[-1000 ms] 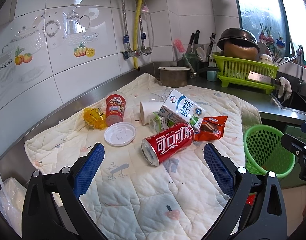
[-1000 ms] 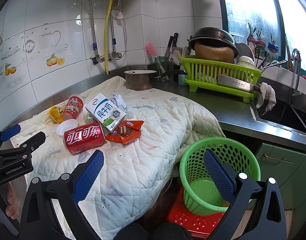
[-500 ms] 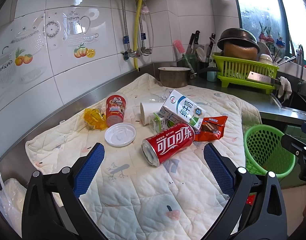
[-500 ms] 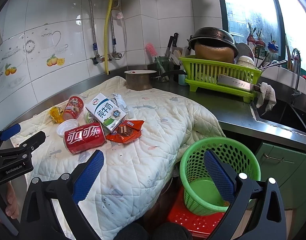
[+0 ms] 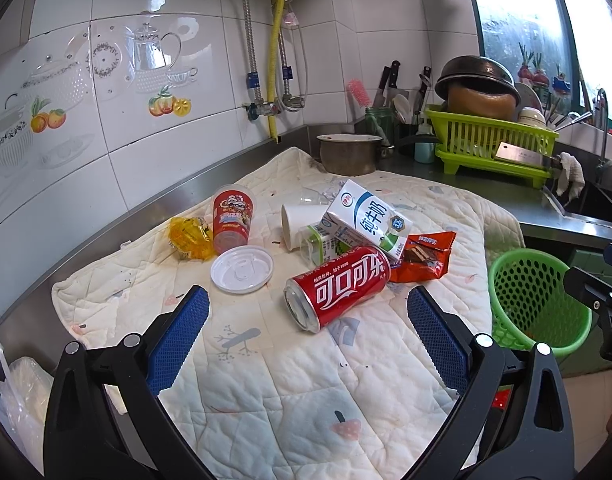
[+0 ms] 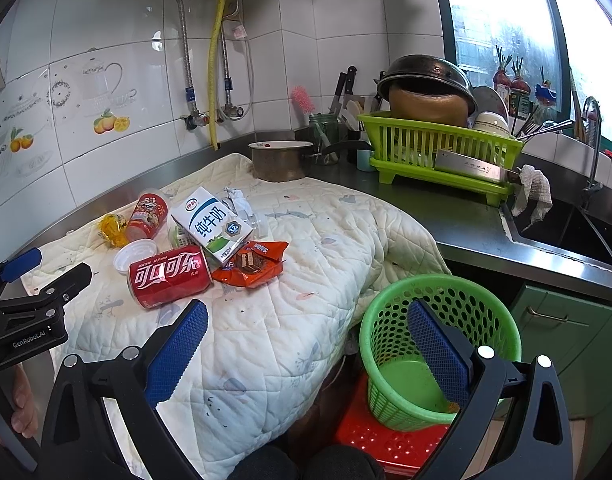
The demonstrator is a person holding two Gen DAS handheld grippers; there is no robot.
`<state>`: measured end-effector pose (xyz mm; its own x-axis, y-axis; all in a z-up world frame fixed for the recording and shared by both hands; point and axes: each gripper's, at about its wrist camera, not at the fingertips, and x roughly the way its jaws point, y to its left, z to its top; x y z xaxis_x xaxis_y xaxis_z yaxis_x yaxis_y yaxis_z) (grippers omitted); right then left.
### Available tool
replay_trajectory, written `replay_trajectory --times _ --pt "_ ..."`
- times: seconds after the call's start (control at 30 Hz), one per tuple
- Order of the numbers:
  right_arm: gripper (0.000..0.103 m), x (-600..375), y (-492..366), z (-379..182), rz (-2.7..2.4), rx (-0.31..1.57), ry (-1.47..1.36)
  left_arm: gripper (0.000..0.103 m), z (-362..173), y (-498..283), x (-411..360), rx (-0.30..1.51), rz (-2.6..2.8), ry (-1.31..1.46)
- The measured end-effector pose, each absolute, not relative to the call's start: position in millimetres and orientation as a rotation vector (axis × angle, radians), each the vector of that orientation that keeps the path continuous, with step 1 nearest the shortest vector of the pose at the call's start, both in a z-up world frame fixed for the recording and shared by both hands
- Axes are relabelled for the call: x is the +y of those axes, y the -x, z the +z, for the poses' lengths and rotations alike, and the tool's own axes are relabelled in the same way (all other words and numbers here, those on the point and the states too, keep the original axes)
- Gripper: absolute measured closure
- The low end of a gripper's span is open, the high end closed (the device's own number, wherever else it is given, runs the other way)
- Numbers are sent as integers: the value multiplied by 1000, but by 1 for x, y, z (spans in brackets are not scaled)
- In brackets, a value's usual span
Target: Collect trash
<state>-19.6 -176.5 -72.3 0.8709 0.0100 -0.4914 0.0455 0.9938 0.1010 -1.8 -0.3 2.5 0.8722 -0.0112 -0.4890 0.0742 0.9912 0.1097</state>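
On the quilt (image 5: 289,380) at the middle of the frame lies a pile of trash. A red can (image 5: 340,286) lies on its side, touching a milk box (image 5: 370,218) and an orange wrapper (image 5: 424,254). Left of the can sit a white lid (image 5: 241,269), a red cup (image 5: 231,218) and a yellow wrapper (image 5: 187,238). At lower right stands a green basket (image 6: 390,312) on a red stool (image 6: 386,444). Both the left gripper (image 5: 308,336) and the right gripper (image 6: 308,344) are spread wide and hold nothing.

Home kitchen, tiled wall (image 5: 117,128), steel counter (image 6: 458,220), dish rack (image 6: 438,148), sink (image 6: 578,232)
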Motion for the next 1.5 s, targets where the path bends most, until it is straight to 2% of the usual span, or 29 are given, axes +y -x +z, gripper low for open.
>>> replay_trajectory --times 0.7,1.23,1.5 --pt "6 -170 10 -73 2 526 -96 5 0 -2 5 515 -32 -134" --pt "6 -158 -33 -78 142 573 -47 5 -11 -15 28 542 -36 -109" --pt "6 -163 -48 -73 155 577 8 5 -26 -39 19 567 -156 -205"
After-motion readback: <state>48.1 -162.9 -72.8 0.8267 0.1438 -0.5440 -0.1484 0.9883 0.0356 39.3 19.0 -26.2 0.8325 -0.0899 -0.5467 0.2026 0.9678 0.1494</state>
